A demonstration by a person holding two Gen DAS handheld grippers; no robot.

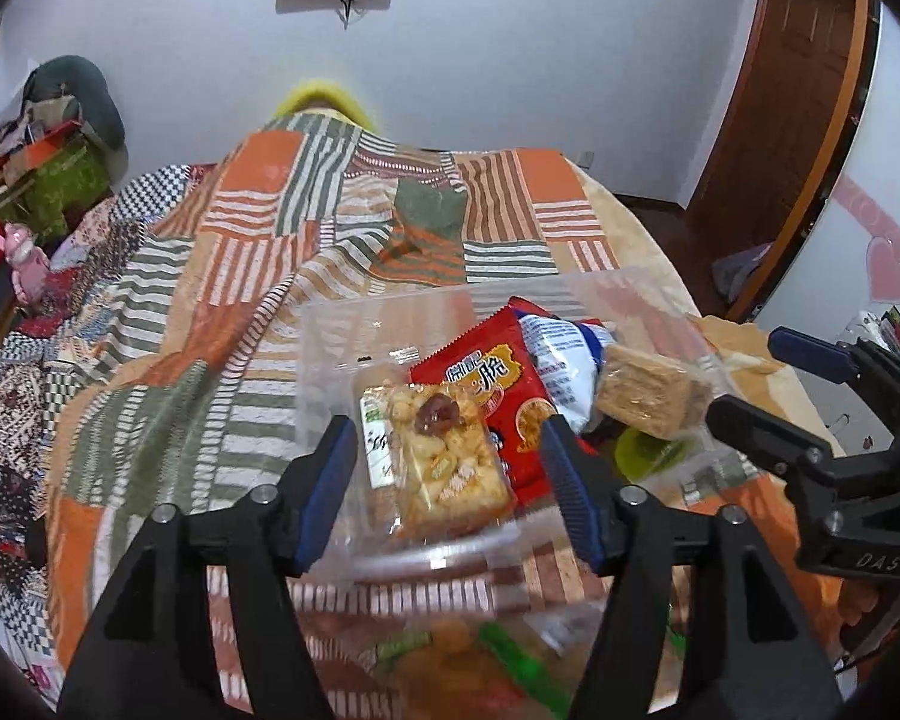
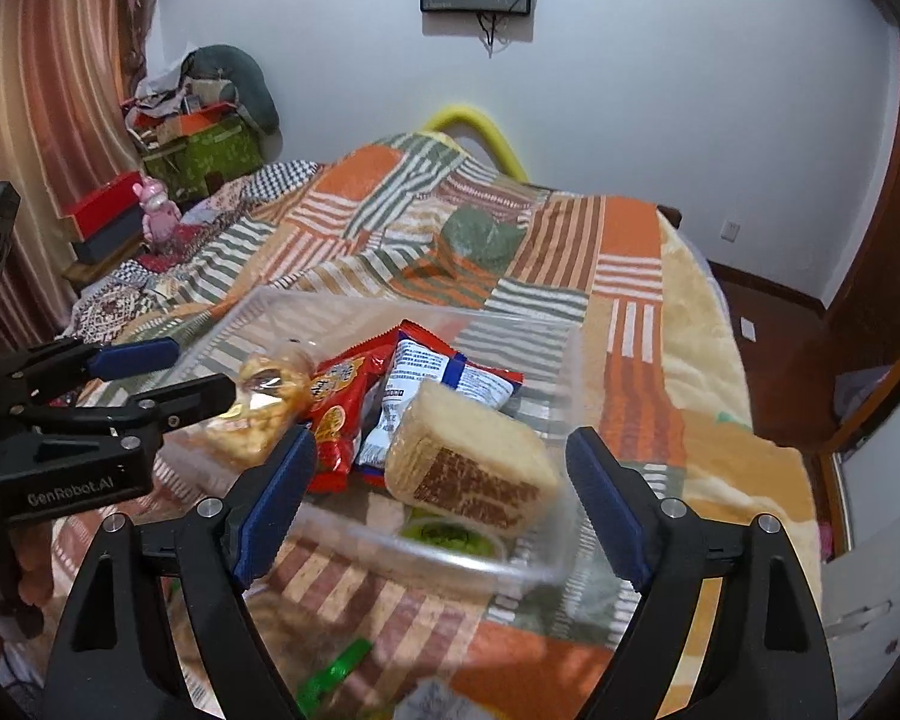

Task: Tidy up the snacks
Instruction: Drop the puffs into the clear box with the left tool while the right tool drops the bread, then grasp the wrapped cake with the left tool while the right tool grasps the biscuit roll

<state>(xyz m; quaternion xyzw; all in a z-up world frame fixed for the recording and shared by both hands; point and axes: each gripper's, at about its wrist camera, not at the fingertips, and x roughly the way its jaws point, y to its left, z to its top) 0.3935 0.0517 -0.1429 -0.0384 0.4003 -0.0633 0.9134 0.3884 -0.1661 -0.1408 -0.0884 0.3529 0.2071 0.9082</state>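
A clear plastic box (image 1: 330,348) (image 2: 570,372) sits on the bed. In it lie a wrapped rice crispy bar (image 1: 444,456) (image 2: 264,402), a red snack packet (image 1: 504,396) (image 2: 336,408), a blue and white packet (image 1: 564,360) (image 2: 432,384), a wrapped wafer cake (image 1: 648,396) (image 2: 468,468) and a green item (image 1: 648,450) (image 2: 450,534) under it. My left gripper (image 1: 444,486) (image 2: 198,369) is open over the crispy bar. My right gripper (image 2: 444,504) (image 1: 744,378) is open over the wafer cake. Neither holds anything.
More wrapped snacks lie outside the box near the front, one with green wrapping (image 1: 510,660) (image 2: 330,672). The bed has an orange and green patchwork blanket (image 1: 258,228) (image 2: 570,228). Boxes and a pink toy (image 2: 159,210) stand at the left.
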